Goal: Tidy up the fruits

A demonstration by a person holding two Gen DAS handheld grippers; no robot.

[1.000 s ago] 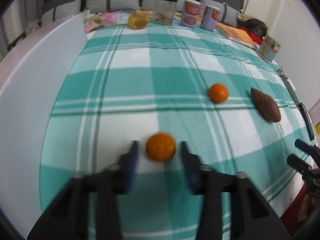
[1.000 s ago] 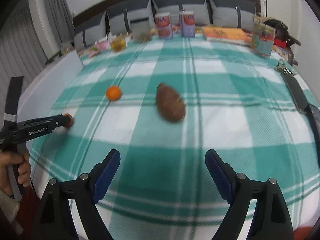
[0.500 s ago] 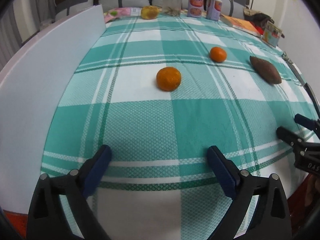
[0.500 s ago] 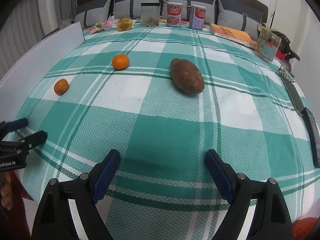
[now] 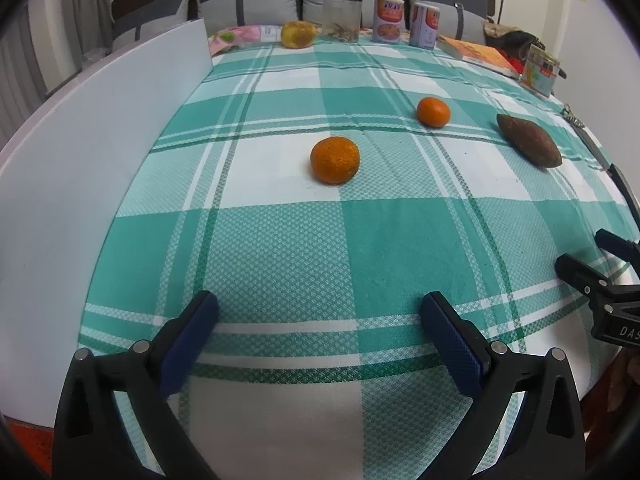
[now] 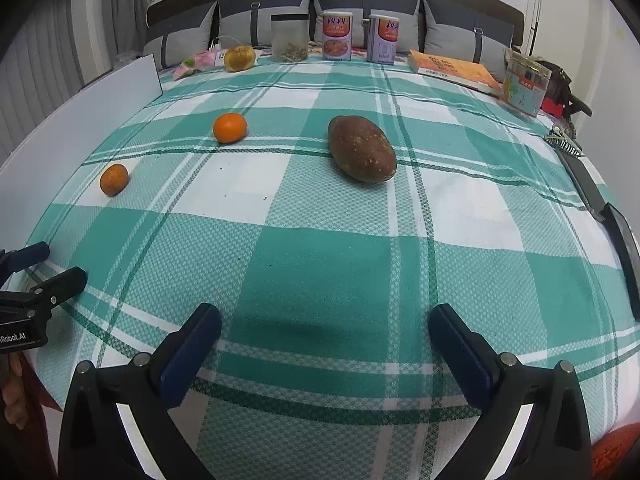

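Two oranges lie on the green-checked cloth: the nearer orange point(image 5: 335, 159) point(image 6: 114, 179) at the left and the farther orange point(image 5: 433, 111) point(image 6: 229, 127) beyond it. A brown sweet potato point(image 5: 529, 146) point(image 6: 362, 148) lies to their right. A yellowish fruit point(image 5: 297, 34) point(image 6: 239, 58) sits at the far edge. My left gripper point(image 5: 318, 322) is open and empty, well short of the nearer orange. My right gripper point(image 6: 325, 334) is open and empty near the front edge, well short of the sweet potato.
A white board point(image 5: 80, 160) runs along the left edge. At the back stand a clear jar point(image 6: 289, 37), two cans point(image 6: 337, 35) point(image 6: 383, 39), a book point(image 6: 454, 70) and a box point(image 6: 525, 85). Dark flat items point(image 6: 624, 240) lie along the right edge.
My left gripper let go of the nearer orange, opened wide and drew back toward the front edge. My right gripper also drew back; the fruits stayed in place.
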